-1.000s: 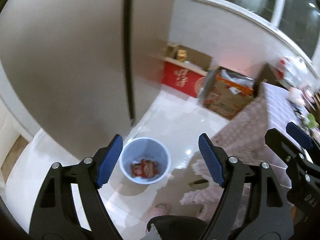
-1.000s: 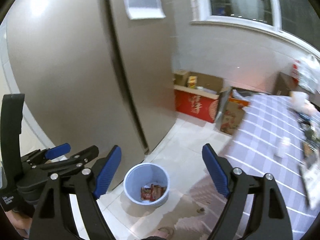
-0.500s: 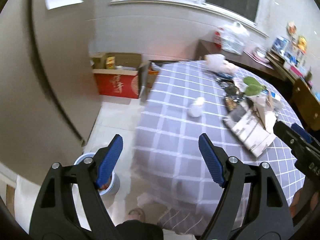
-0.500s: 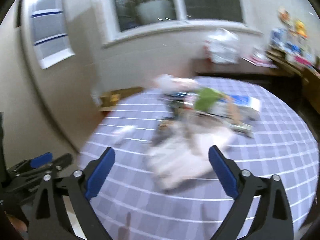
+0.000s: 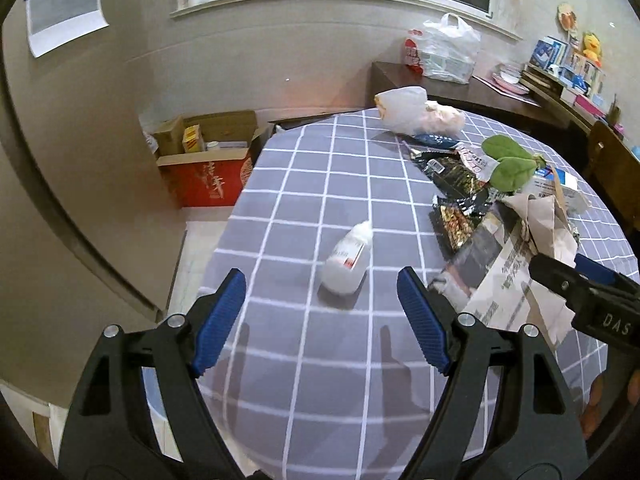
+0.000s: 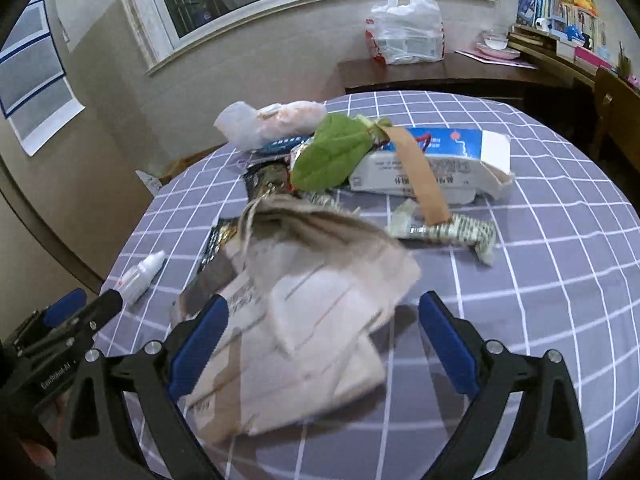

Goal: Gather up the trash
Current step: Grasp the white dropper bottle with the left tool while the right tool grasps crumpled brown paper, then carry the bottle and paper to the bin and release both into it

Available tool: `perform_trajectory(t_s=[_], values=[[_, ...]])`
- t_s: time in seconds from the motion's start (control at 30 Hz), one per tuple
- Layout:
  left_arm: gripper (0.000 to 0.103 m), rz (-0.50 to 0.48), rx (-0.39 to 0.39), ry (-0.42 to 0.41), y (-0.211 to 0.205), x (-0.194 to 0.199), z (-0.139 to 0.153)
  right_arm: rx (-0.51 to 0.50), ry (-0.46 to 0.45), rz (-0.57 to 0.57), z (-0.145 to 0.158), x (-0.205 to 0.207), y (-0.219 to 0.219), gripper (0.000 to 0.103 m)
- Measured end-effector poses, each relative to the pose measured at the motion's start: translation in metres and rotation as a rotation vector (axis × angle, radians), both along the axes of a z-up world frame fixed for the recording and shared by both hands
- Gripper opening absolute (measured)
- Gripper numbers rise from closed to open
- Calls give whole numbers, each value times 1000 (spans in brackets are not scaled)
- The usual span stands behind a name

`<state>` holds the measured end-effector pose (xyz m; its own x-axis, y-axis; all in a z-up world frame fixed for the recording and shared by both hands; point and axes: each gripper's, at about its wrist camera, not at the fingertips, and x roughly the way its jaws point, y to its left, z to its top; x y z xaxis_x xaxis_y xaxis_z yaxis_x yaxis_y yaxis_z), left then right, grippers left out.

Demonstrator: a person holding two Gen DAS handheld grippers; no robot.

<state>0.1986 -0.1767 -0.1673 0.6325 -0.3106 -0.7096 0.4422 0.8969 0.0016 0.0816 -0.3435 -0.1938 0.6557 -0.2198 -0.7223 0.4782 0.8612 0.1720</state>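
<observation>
Trash lies on a round table with a purple checked cloth [image 5: 312, 360]. A small white plastic bottle [image 5: 347, 262] lies on its side just ahead of my left gripper [image 5: 320, 320], which is open and empty above the cloth. The bottle also shows in the right wrist view [image 6: 142, 278]. A crumpled newspaper [image 6: 304, 320] lies between and ahead of the fingers of my right gripper [image 6: 324, 344], which is open and empty. Further back lie green leaves [image 6: 332, 154], a white and blue carton [image 6: 428, 164], dark snack wrappers [image 5: 452, 200] and a white plastic bag [image 5: 408, 110].
A red cardboard box [image 5: 208, 168] stands on the floor left of the table by the wall. A dark sideboard [image 6: 440, 70] at the back carries a filled plastic bag [image 6: 404, 30] and small items. A wooden chair [image 6: 616, 108] stands at the right.
Both grippers swung up and to the right, from the blue bin on the floor to the table top. The bin is out of view. Both stayed open.
</observation>
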Motion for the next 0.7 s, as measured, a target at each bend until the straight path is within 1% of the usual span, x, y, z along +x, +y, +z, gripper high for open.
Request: perform_trajectory(t_s=[0.07, 0.1, 0.13, 0.17, 0.2, 0.23, 0.3, 0.37, 0.5, 0.6, 0.7], values=[[77, -8, -2, 4, -5, 5, -1, -22, 21, -4, -1, 6, -3, 94], [76, -17, -6, 7, -8, 8, -2, -20, 15, -6, 0, 7, -4, 93], [69, -26, -11, 10, -10, 9, -2, -20, 8, -6, 1, 6, -4, 75], [64, -46, -14, 21, -14, 12, -4, -30, 11, -7, 1, 6, -5, 72], [49, -62, -11, 39, -18, 14, -7, -30, 8, -2, 2, 6, -5, 67], [31, -72, -9, 56, -21, 16, -9, -29, 2, 7, 3, 5, -4, 62], [24, -82, -16, 102, -24, 21, -16, -50, 2, 6, 5, 5, -2, 58], [24, -66, -37, 91, -19, 18, -17, -84, 2, 0, 8, 2, 2, 55], [24, -59, -68, 53, -10, 5, -3, -110, -1, -17, 16, -6, 7, 50], [24, -45, -101, 34, 2, -6, 10, -111, -32, -10, 28, -14, 15, 49], [24, -21, -129, 10, 22, -20, 24, -133, -67, 7, 43, -21, 31, 48]])
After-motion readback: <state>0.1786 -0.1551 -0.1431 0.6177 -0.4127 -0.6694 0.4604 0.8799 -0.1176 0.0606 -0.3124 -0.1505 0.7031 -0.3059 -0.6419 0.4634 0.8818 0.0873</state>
